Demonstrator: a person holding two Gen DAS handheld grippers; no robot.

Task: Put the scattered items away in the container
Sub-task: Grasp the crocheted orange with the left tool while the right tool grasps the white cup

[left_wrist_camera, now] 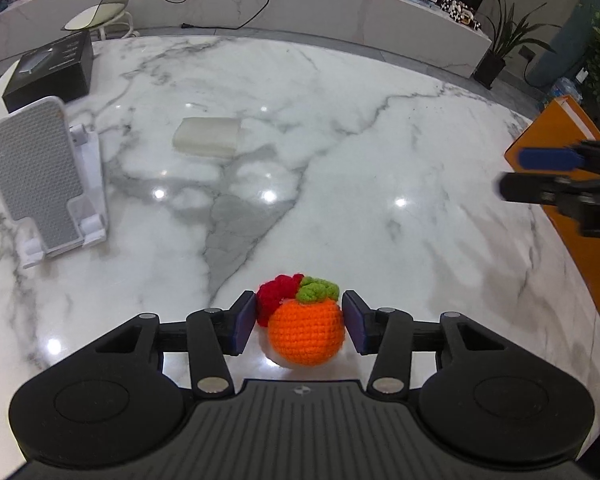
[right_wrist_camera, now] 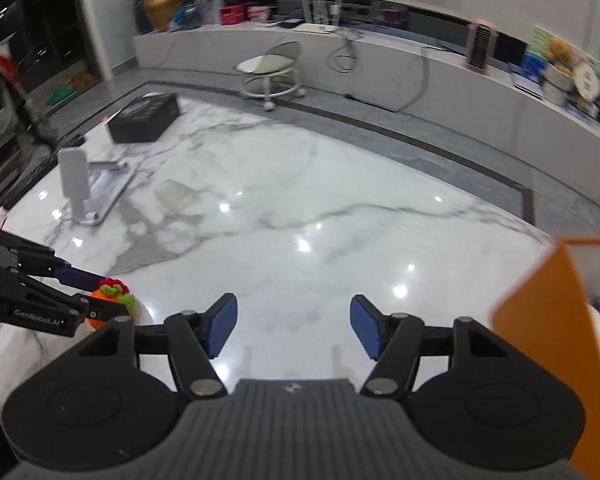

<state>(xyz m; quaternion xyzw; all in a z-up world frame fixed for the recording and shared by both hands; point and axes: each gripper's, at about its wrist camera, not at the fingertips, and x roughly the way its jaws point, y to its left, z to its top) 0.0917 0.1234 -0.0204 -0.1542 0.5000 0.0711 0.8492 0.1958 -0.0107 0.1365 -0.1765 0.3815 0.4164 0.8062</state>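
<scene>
A crocheted orange [left_wrist_camera: 306, 332] with green leaves and a red knitted piece sits on the marble table [left_wrist_camera: 340, 160], close in the left wrist view. My left gripper [left_wrist_camera: 299, 322] has its blue pads against both sides of the toy. From the right wrist view, the left gripper [right_wrist_camera: 112, 298] holds the same toy [right_wrist_camera: 114, 290] at the far left. My right gripper [right_wrist_camera: 294, 324] stands open over bare marble with nothing between its fingers; it also shows at the right edge [left_wrist_camera: 512, 172]. The orange container [left_wrist_camera: 560, 136] stands at the table's right side [right_wrist_camera: 548, 320].
A white phone stand [left_wrist_camera: 48, 176] stands at the left, a black box [left_wrist_camera: 52, 68] behind it. A pale translucent packet [left_wrist_camera: 208, 136] lies mid-table. A wheeled stool [right_wrist_camera: 272, 68] and a long counter are beyond the table's far edge.
</scene>
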